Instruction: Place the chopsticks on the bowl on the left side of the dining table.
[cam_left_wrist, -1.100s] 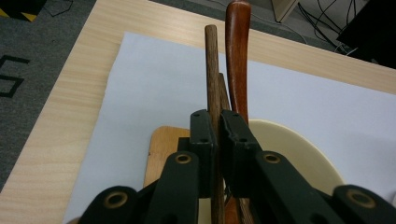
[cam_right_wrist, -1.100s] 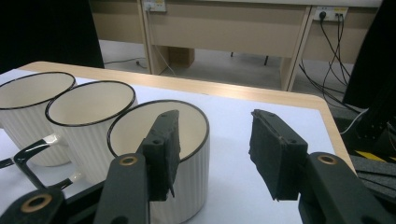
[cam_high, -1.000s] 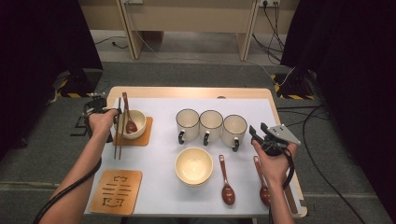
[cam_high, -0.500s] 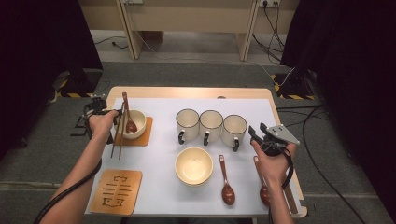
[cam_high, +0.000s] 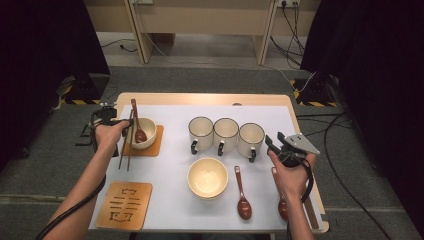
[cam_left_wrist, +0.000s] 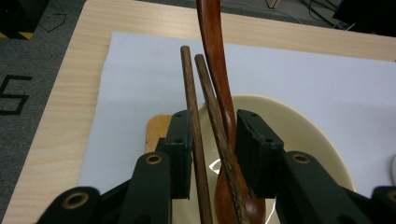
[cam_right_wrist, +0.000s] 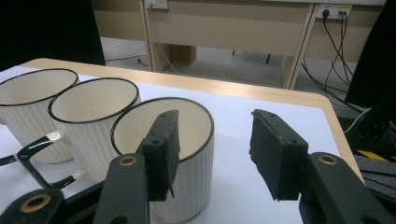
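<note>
The table (cam_high: 210, 98) is a light wood top covered almost fully by a white sheet (cam_high: 170, 170); bare wood shows along the far edge and the right edge. It stands on grey carpet. Beyond the far edge are pale desk legs, wall sockets with cables, and black curtains at both sides of the room.

Count of items on the sheet:
- Three white ribbed mugs (cam_high: 226, 136) with dark rims, in a row near the centre, handles toward the near edge.
- Two cream bowls: one bowl (cam_high: 207, 177) near the middle of the near half, and one small bowl (cam_high: 145, 131) at the far left.
- Two wooden coasters: one coaster (cam_high: 155, 142) under the small bowl, one patterned coaster (cam_high: 124, 205) at the near left corner.
- Three brown spoons: one spoon (cam_left_wrist: 217, 70) standing in the small bowl, one (cam_high: 241, 196) right of the centre bowl, one (cam_high: 282, 207) near the right edge, partly behind the right hand.
- One pair of chopsticks (cam_left_wrist: 196, 93), lying at the left rim of the small bowl and pointing from the far edge to the near edge.

Left gripper (cam_left_wrist: 214, 140): its jaws have just been opening. The chopsticks and the spoon handle stand between the pads, with a gap to the right pad; the grip is released.

Right gripper (cam_right_wrist: 215, 149): jaws apart, nothing between them. It hovers near the right edge, just beside the rightmost mug.
</note>
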